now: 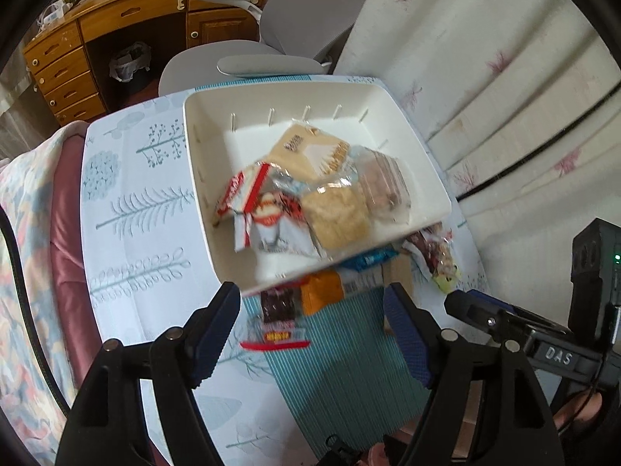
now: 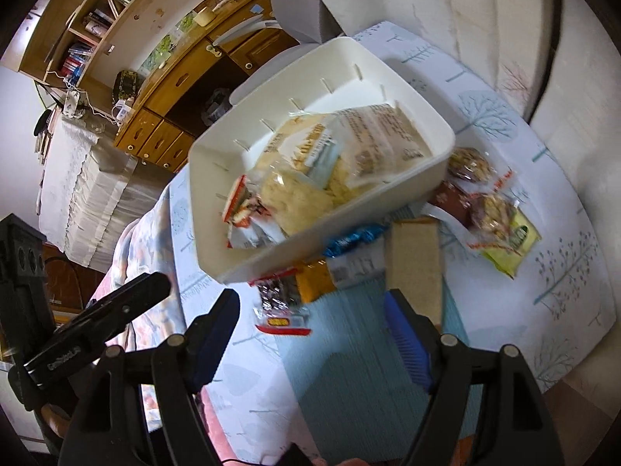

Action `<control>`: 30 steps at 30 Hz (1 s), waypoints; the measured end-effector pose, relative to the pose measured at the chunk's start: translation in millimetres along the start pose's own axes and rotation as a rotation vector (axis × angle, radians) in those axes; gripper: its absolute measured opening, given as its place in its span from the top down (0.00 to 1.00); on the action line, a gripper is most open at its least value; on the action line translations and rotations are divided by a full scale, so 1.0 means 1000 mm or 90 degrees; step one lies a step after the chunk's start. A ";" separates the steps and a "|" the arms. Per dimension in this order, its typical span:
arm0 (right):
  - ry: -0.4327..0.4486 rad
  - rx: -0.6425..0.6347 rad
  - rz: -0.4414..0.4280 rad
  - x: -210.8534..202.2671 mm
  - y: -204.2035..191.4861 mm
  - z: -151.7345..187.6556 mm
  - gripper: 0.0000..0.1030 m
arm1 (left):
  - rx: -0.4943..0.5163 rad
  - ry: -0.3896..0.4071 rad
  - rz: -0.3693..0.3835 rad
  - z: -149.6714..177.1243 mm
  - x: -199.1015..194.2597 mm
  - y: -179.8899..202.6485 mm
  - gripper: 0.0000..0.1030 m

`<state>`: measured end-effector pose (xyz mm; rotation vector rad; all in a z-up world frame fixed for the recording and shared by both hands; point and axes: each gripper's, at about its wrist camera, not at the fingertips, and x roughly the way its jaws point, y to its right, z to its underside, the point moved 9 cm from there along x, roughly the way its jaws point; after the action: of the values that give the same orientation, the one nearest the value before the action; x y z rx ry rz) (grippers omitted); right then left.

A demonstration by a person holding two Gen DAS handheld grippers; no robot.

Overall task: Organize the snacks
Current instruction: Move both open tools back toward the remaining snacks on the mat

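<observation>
Crinkly film snack packets (image 1: 277, 312) likely handle light and slippery; pinch a sealed edge. Left gripper (image 1: 312, 334) and right gripper (image 2: 310, 336) stand open, empty.

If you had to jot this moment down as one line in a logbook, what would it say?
left gripper: open, empty | right gripper: open, empty | white bin: holds several snacks | loose snack packets: on tablecloth beside bin

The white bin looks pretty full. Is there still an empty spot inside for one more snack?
Yes. The white bin has bare floor along its far wall, behind the beige packet. Its near half is crowded with the red-and-white packet and the rice cracker pack. Outside, the tablecloth left of the bin is open; the teal mat holds loose snacks.
</observation>
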<state>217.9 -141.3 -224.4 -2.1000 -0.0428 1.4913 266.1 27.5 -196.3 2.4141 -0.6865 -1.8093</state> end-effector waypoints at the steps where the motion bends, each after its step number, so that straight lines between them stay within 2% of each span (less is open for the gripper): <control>1: 0.000 -0.001 0.004 -0.001 0.006 0.003 0.25 | 0.000 0.000 -0.003 0.003 0.000 0.002 0.27; 5: -0.002 -0.013 0.019 -0.003 0.027 0.009 0.25 | -0.004 0.003 -0.013 0.016 0.000 0.012 0.27; 13: -0.012 -0.081 0.056 -0.008 0.069 0.011 0.25 | -0.043 -0.026 -0.030 0.043 0.019 0.032 0.27; 30: -0.052 -0.197 0.066 0.010 0.141 -0.020 0.25 | -0.059 -0.108 -0.094 0.074 0.101 0.098 0.27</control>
<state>198.7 -265.0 -292.4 -2.3100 -0.2100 1.7238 189.3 -82.0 -281.7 2.3295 -0.4335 -2.0704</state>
